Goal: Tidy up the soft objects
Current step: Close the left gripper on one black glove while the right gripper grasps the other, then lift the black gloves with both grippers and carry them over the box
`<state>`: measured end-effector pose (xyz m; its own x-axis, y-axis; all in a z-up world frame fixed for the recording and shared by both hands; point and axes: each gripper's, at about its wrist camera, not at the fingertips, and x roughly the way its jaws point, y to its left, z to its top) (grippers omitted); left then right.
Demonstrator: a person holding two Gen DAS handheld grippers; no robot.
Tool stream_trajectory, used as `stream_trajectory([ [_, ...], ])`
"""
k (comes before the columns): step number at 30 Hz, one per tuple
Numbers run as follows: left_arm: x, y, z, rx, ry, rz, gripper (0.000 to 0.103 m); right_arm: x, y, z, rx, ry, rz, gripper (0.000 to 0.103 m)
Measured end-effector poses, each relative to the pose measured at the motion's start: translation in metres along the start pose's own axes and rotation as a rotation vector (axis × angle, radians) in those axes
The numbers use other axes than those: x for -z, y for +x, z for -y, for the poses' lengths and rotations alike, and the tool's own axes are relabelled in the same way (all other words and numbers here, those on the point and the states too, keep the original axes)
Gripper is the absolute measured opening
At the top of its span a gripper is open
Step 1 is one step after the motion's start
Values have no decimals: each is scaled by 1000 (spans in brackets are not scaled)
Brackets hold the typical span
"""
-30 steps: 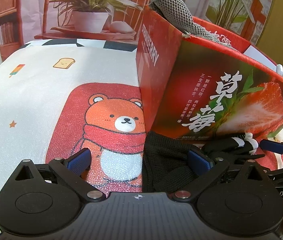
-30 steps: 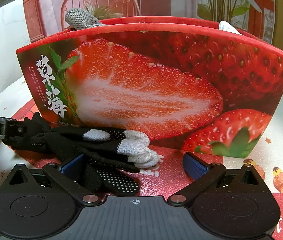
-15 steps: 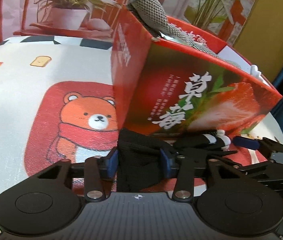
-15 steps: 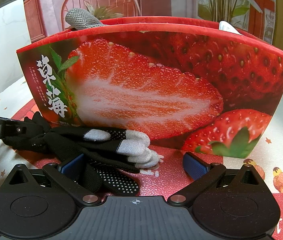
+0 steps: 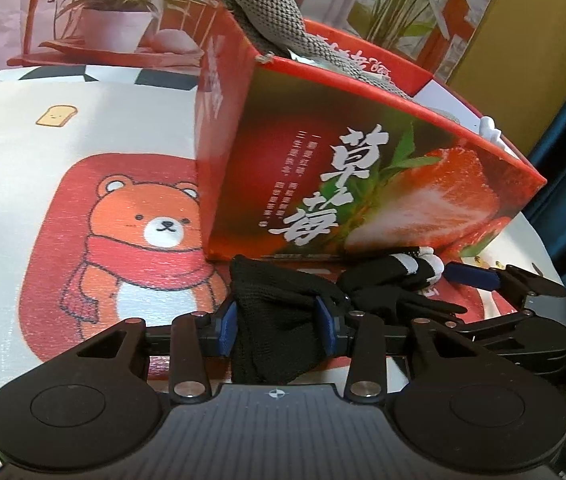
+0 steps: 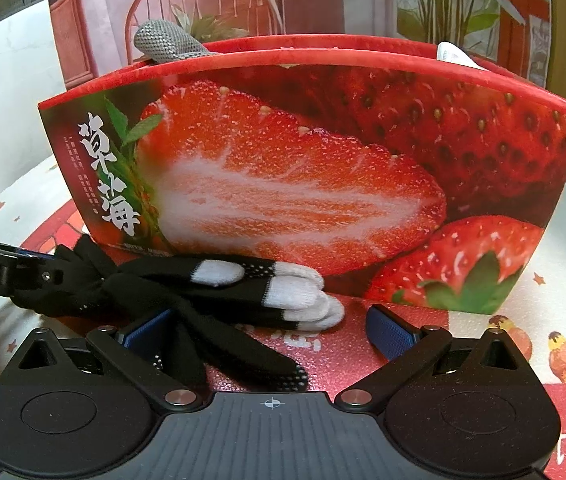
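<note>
The left gripper (image 5: 279,322) is now clamping the cuff end of the black glove (image 5: 283,320). A second ago its jaws were standing wide apart, with the knit lying loose beside the right-hand pad; they have just been closing, and both blue pads are now pressing into the bunched fabric from either side. The camera has also tipped a little, so the strawberry box (image 5: 323,168) is sitting higher and further off ahead of the gripper.

The glove is lying on the bench (image 5: 23,140) directly ahead of both grippers, at the foot of the box's front wall. Its white-tipped fingers are trailing away to the right of the left gripper, across towards the right gripper (image 6: 271,328). That one has not shifted over the second: its jaws are standing apart, with the glove's black fingers draped over the left-hand pad and nothing pressed between them.

A grey mesh piece (image 5: 275,12) is already hanging over the box's rim, well beyond the left gripper.

This looks like the grasp being completed. With the cuff held, the next step is probably lifting the glove over the front wall and into the box. Since only one end is pinched, the loose fingers may drag or catch on the right gripper.
</note>
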<state>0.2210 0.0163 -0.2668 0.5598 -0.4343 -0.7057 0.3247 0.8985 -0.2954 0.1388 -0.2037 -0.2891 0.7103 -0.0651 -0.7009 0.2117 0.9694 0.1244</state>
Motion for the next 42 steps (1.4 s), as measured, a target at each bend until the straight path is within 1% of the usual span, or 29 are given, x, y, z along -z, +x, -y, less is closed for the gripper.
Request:
stream_trajectory([
  [3,1,1,3,10,13,-1,42,0,-1,3,-14,4,3,102],
  [4,1,1,4,13,16,-2,42,0,-1,3,-19,5,5,100],
  [8,2,1,8,15,25,-2,41,0,-6,4,-44,6,17,88],
  [15,4,0,8,15,44,0,41,-4,-11,10,-71,29,7,84],
  [16,4,-1,7,16,43,1,41,-4,-12,11,-68,26,3,84],
  [19,3,-1,8,11,43,2,41,-2,-12,8,-61,-19,-17,78],
  [21,3,-1,8,9,41,2,41,0,-14,5,-62,-45,-21,72],
  [24,4,-2,10,16,43,-1,39,3,-19,-1,-78,-59,-20,56],
  [26,5,-3,11,24,57,-1,37,3,-20,-3,-101,-67,-26,40],
  [27,5,-3,13,29,62,1,35,3,-21,-4,-109,-66,-28,37],
  [29,6,-4,13,35,64,2,34,3,-21,-6,-127,-65,-30,25],
  [32,6,-6,15,36,70,4,30,1,-21,-8,-140,-60,-36,17],
  [35,5,-9,20,42,81,12,30,-2,-21,-7,-142,-43,-36,13],
  [42,0,-25,34,54,107,60,29,-3,-45,3,-134,-10,30,12],
])
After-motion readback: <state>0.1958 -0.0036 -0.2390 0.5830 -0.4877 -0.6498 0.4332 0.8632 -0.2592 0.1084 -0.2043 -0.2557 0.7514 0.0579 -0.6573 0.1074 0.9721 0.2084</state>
